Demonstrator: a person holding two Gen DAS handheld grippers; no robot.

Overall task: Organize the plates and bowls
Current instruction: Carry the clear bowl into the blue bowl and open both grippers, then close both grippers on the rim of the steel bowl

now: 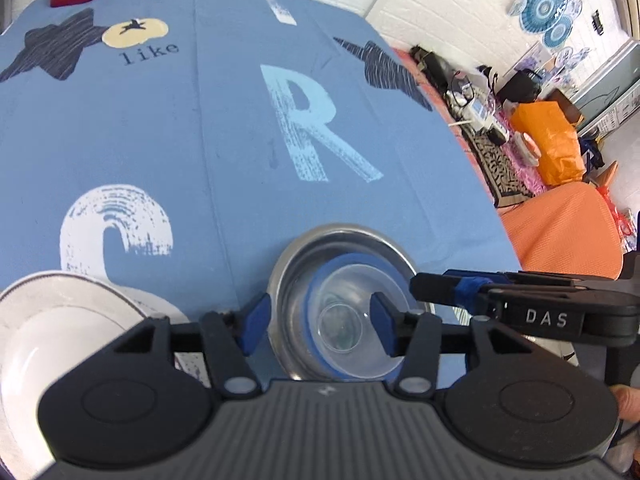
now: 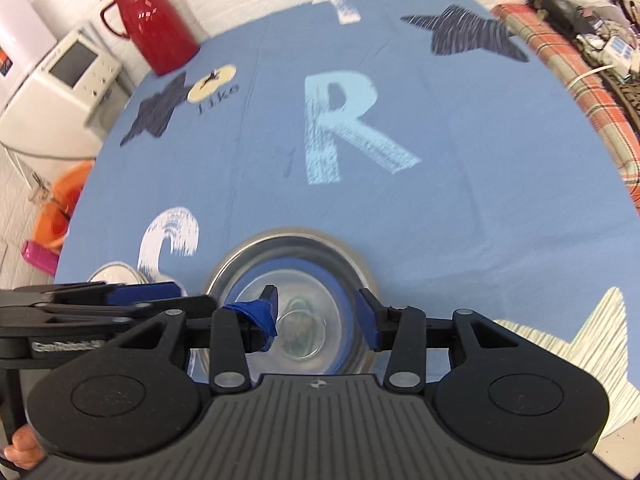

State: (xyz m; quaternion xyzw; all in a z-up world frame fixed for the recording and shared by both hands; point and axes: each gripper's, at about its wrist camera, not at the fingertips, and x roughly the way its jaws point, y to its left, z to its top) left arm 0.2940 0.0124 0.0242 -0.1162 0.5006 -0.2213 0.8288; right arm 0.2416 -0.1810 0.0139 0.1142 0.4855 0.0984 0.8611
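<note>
Hovering wide-jawed, both the left gripper [image 1: 320,322] and right gripper [image 2: 318,316] are straddling the nested bowls [image 1: 340,248]; tablecloth [image 1: 160,128] beyond lying unobstructed.

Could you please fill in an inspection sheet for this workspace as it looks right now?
Surface: blue printed tablecloth.
Job's things: clear bowl nested in blue bowl inside steel bowl; white plate to their left.
Clutter: red jug at far edge.
Grippers: left gripper and right gripper both open above the stack.
Cables: nothing seen on the table.
Surroundings: white appliance, orange bag, wall fans.
</note>
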